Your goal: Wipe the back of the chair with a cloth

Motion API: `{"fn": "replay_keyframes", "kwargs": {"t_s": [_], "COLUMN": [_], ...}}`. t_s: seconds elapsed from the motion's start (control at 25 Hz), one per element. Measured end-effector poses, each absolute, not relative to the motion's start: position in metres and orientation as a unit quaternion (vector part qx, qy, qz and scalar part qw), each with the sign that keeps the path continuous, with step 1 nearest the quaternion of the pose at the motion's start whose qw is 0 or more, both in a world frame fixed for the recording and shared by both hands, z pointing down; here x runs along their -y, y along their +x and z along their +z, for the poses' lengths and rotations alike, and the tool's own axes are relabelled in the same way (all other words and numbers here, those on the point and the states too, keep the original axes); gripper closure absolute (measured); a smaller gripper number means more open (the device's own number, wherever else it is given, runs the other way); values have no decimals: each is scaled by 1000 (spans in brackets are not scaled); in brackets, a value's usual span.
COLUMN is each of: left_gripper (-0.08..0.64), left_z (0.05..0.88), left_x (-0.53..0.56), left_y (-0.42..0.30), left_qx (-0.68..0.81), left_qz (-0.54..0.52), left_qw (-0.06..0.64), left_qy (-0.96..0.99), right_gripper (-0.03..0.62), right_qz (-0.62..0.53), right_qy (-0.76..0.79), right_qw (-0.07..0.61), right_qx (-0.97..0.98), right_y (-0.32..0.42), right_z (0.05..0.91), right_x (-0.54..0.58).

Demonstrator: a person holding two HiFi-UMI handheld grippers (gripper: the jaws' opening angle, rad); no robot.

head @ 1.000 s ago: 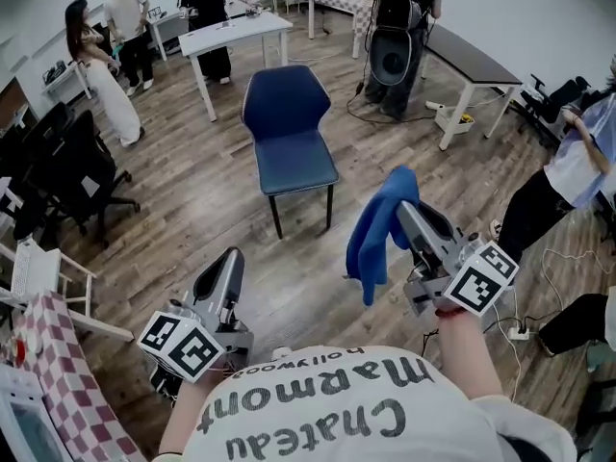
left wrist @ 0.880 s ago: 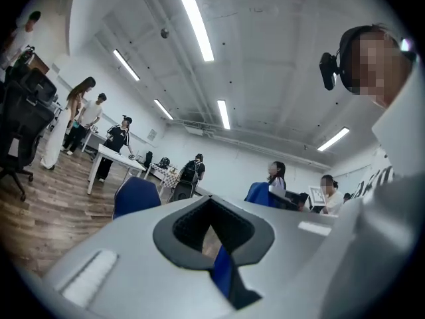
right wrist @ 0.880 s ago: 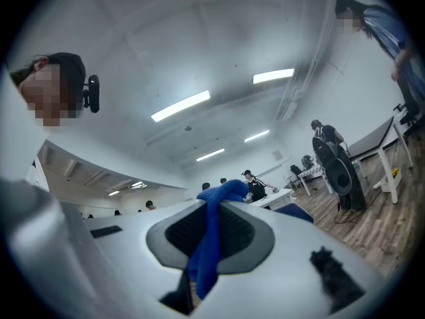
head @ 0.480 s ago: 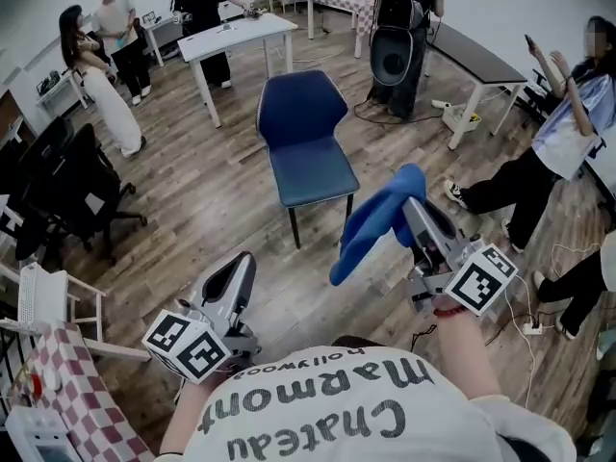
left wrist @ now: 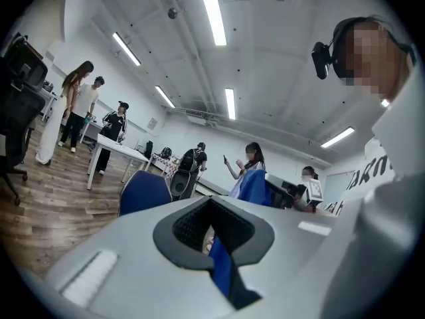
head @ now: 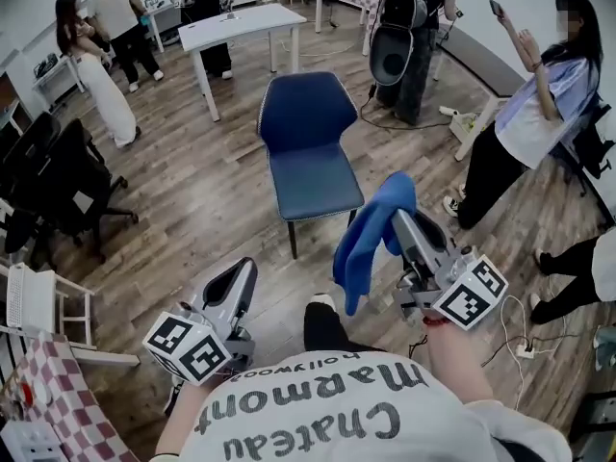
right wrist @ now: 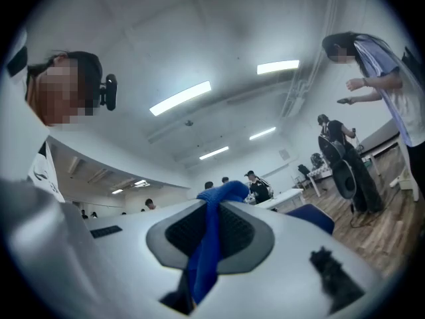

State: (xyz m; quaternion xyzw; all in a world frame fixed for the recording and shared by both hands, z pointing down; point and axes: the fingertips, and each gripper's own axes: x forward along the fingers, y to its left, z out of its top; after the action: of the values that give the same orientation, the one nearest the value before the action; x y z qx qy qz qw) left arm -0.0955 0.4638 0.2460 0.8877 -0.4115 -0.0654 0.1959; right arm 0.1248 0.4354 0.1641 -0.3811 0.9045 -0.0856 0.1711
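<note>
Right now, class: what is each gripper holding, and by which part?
The right gripper pinches the blue cloth near its upper end; the rest hangs free below. The left gripper holds nothing, its jaws together.

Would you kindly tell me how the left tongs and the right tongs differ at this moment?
The right tongs grip the blue cloth; the left tongs hold nothing. The right tongs reach nearer the chair than the left tongs. Both are shut and point forward.

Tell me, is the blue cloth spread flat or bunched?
Bunched: the blue cloth hangs crumpled, pinched in the right hand-held gripper.
</note>
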Motion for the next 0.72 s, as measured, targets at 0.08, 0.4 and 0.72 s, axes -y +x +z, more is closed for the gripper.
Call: {"fn": "replay_keyframes", "kwargs": {"t_s": [0.08,0.4,0.72], "left_gripper": [552,552,552], "left_z": [248,237,242], "left_x": [-433,-312,-236], "left_y": [-96,-92,-76], "left_qx": [422,468,485], "left_qz": [-69,-91,-93], "left_qw": [194,189,181], "left_qy": [883,859,851], "right_gripper": [546,546,546], "right_qz": [-76,-55,-44], "right_qy": [-356,-292,-283], "right_qw": [188,167,149], "right_qx": [-912,-940,-946], "right_y": [125,126,128], "right_z": [160,151,158], "right_x": [-405,-282,-189]}}
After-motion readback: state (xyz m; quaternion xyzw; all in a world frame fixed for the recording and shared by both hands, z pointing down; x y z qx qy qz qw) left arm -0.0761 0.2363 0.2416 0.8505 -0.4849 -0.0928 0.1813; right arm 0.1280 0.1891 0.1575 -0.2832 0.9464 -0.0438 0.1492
